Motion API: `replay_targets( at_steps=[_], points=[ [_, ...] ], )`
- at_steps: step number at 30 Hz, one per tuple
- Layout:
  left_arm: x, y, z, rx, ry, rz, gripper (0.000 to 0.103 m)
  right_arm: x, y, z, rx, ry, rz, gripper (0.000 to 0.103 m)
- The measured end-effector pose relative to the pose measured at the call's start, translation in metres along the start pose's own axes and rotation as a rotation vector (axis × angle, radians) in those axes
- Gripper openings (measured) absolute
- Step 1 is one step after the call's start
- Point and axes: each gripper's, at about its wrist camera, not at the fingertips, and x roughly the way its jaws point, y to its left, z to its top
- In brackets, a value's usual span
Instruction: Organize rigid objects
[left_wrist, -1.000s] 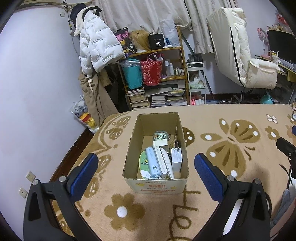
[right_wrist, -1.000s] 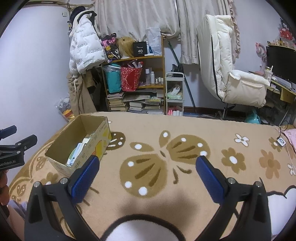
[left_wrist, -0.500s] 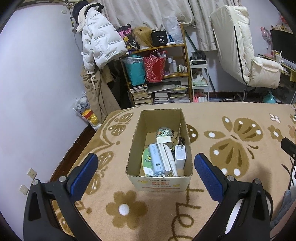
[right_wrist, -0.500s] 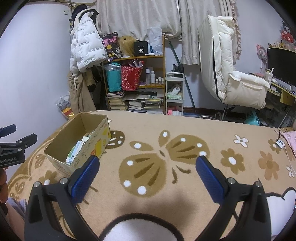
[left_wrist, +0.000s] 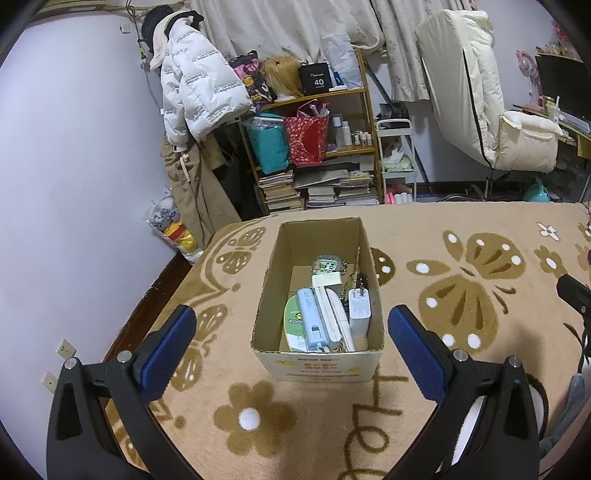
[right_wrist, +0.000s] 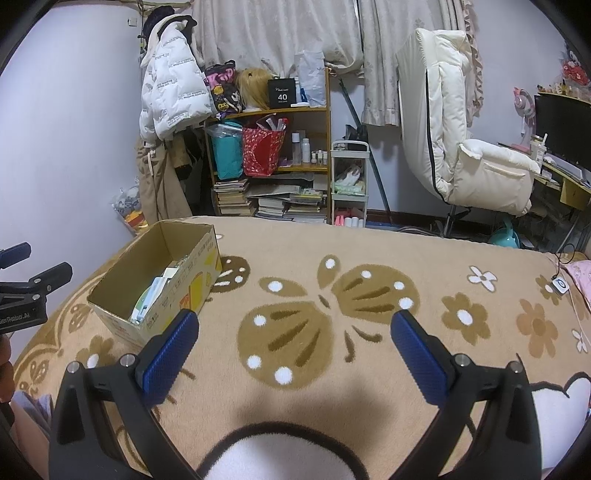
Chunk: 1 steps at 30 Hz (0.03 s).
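Note:
An open cardboard box (left_wrist: 273, 280) stands on the tan blanket, straight ahead of my left gripper (left_wrist: 291, 336), whose blue pads are spread wide with nothing between them. Inside lie a white charger plug (left_wrist: 359, 309), a pale blue case (left_wrist: 309, 320), white slim devices (left_wrist: 332, 317), a green-and-white oval pack (left_wrist: 293, 325) and a small patterned case (left_wrist: 325, 266). In the right wrist view the same box (right_wrist: 122, 295) sits at the left, beyond my right gripper (right_wrist: 293, 343), which is open and empty over the butterfly pattern.
The blanket (right_wrist: 369, 258) covers a bed. Behind it stand a crowded wooden shelf (left_wrist: 317, 147), a hanging white puffer jacket (left_wrist: 199, 92) and a cream recliner chair (right_wrist: 472, 155). A desk with a monitor (right_wrist: 565, 129) is at the far right. A wall (left_wrist: 74, 184) runs along the left.
The left gripper has drawn back and risen a little, so the box sits farther ahead in its view. The right gripper has barely shifted. Both stay open.

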Motion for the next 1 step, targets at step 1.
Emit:
replay_targets(
  at_steps=[1],
  points=[
    [0.0004,-0.0008,0.0002,0.000,0.000,0.000,0.103,-0.0003,-0.0004,-0.0006,0.003,-0.001,0.000,0.103]
  ],
)
